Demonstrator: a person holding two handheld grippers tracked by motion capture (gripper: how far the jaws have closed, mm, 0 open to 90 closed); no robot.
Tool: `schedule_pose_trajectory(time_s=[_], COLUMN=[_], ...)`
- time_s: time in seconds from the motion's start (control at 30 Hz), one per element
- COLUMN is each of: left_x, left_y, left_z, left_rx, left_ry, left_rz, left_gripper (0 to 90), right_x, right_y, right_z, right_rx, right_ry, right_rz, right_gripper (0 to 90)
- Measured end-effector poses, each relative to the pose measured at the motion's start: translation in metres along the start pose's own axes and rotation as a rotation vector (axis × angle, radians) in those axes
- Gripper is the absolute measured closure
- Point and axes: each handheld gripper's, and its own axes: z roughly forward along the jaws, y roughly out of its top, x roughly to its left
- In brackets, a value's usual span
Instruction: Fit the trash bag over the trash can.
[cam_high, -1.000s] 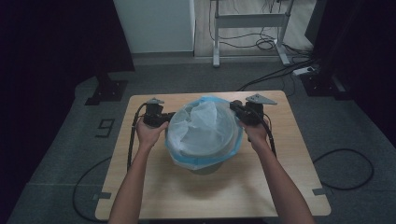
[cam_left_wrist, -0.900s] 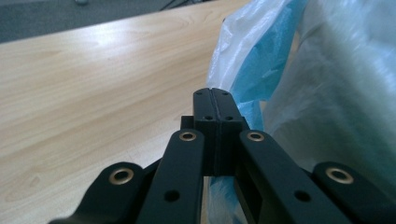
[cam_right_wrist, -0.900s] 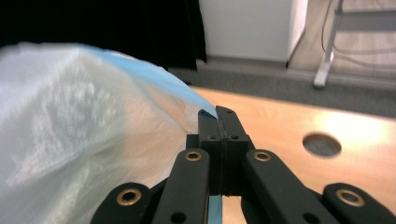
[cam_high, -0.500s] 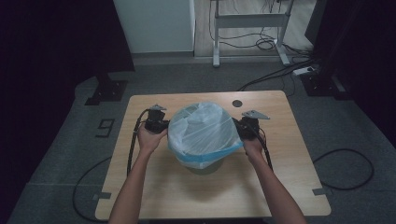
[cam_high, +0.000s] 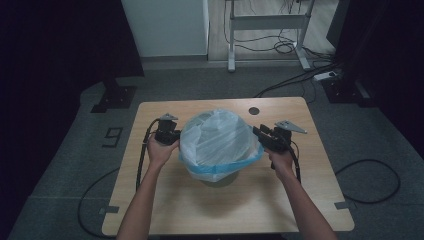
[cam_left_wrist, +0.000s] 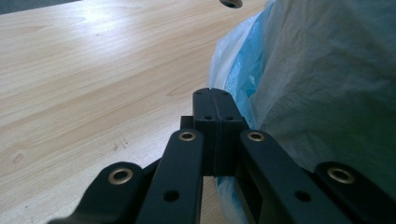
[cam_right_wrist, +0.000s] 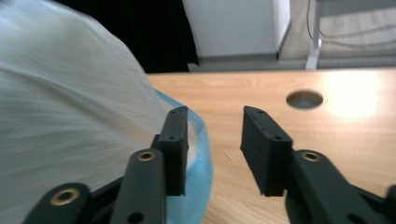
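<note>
A translucent white bag with a blue rim balloons over a dark bin at the middle of the wooden table. My left gripper sits at the bag's left side. In the left gripper view its jaws are pressed together on the blue rim. My right gripper is at the bag's right side. Its jaws have just been opening and stand apart with bare table between them. The blue rim lies against the outside of one finger.
A round cable hole is in the table behind the bag. Cables trail from both grippers over the table's near half and onto the floor. A metal desk frame and dark stands lie beyond the table's far edge.
Both hands came down and toward the near side, drawing the bag lower over the bin. The right gripper's jaws opened and let go of the rim.
</note>
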Motion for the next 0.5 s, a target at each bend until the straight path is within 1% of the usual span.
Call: schedule_pose_trajectory(time_s=[0.07,0.13,0.17,0.3,0.33,0.37,0.43,0.47,0.5], left_x=[0.000,0.001,0.001,0.000,0.000,0.000,-0.001,-0.001,-0.002], left_y=[0.000,-0.001,-0.001,-0.002,-0.002,-0.002,-0.002,-0.002,-0.002], left_z=[-0.001,-0.002,-0.002,-0.003,-0.003,-0.004,-0.004,-0.005,-0.005], left_rx=[-0.006,-0.010,-0.014,-0.020,-0.020,-0.021,-0.023,-0.023,-0.025], left_ry=[-0.002,-0.004,-0.009,-0.012,-0.012,-0.014,-0.015,-0.015,-0.015], left_rz=[-0.003,-0.006,-0.011,-0.015,-0.017,-0.015,-0.015,-0.015,-0.017], left_gripper=[89.5,89.5,89.4,89.4,89.4,89.4,89.3,89.3,89.3], right_x=[0.002,0.005,0.006,0.015,0.017,0.022,0.030,0.034,0.038], right_y=[0.004,0.006,0.006,0.003,0.003,0.004,0.004,0.005,0.006], right_z=[-0.014,-0.026,-0.031,-0.056,-0.060,-0.066,-0.074,-0.075,-0.076], right_rx=[-0.028,-0.035,-0.038,-0.054,-0.056,-0.060,-0.051,-0.035,-0.014], right_ry=[0.015,0.059,0.073,0.172,0.200,0.250,0.310,0.333,0.345], right_rz=[-0.023,-0.027,-0.032,-0.061,-0.060,-0.067,-0.123,-0.146,-0.170], right_gripper=[53.9,51.0,49.7,44.5,42.7,41.4,39.0,38.4,38.4])
